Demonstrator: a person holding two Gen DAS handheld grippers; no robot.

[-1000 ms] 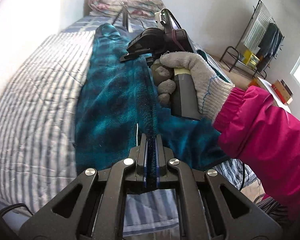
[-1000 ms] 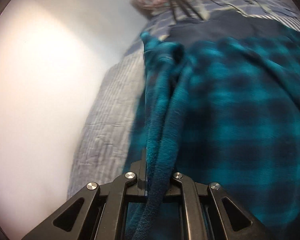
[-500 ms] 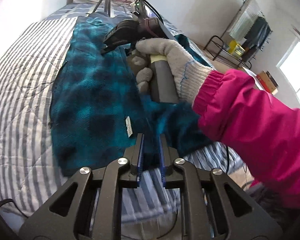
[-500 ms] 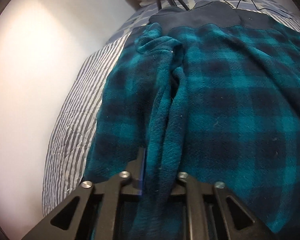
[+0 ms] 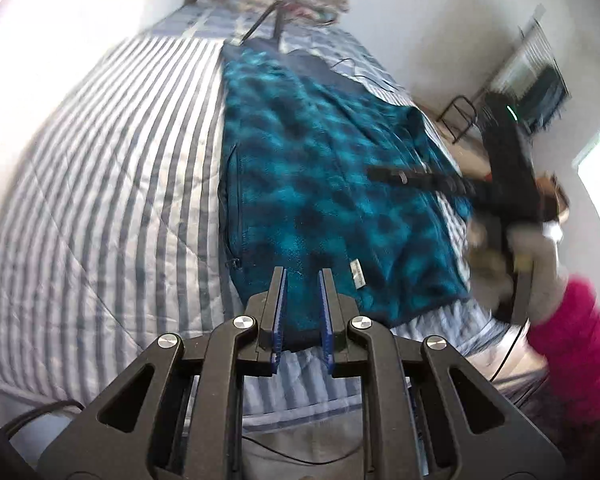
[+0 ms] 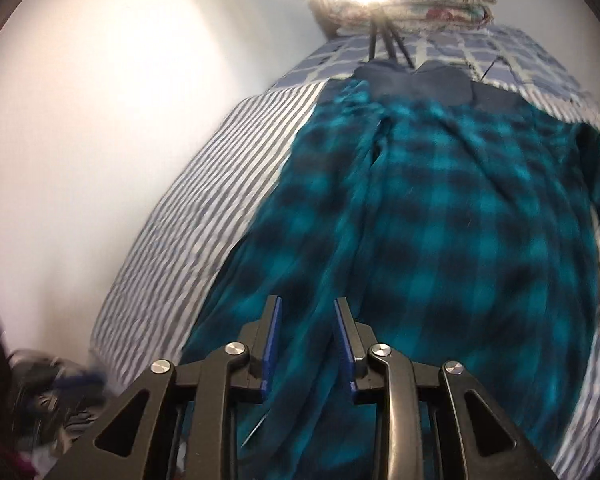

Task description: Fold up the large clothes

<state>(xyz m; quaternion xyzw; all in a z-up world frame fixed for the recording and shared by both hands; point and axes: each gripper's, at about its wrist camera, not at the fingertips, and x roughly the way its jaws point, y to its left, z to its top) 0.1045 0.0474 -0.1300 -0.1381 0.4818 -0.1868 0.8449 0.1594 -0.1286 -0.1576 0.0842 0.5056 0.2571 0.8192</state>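
Observation:
A teal and black plaid fleece garment (image 5: 332,184) lies flat along the striped bed (image 5: 112,184). My left gripper (image 5: 302,280) is open, its jaws just above the garment's near hem beside a small white label (image 5: 356,274). My right gripper (image 6: 305,312) is open over the garment (image 6: 440,240), holding nothing. In the left wrist view the right gripper (image 5: 388,176) shows blurred at the garment's right edge, held by a gloved hand with a pink sleeve (image 5: 572,328).
A tripod (image 6: 386,46) and a folded floral quilt (image 6: 412,4) stand at the bed's far end. A white wall (image 6: 100,120) runs along the left. A clothes rack (image 5: 532,88) stands at the far right. Clutter (image 6: 48,380) lies on the floor.
Both grippers have let go of the fleece fold and opened. The garment now lies flat on the bed. The right hand has swung away to the garment's right side.

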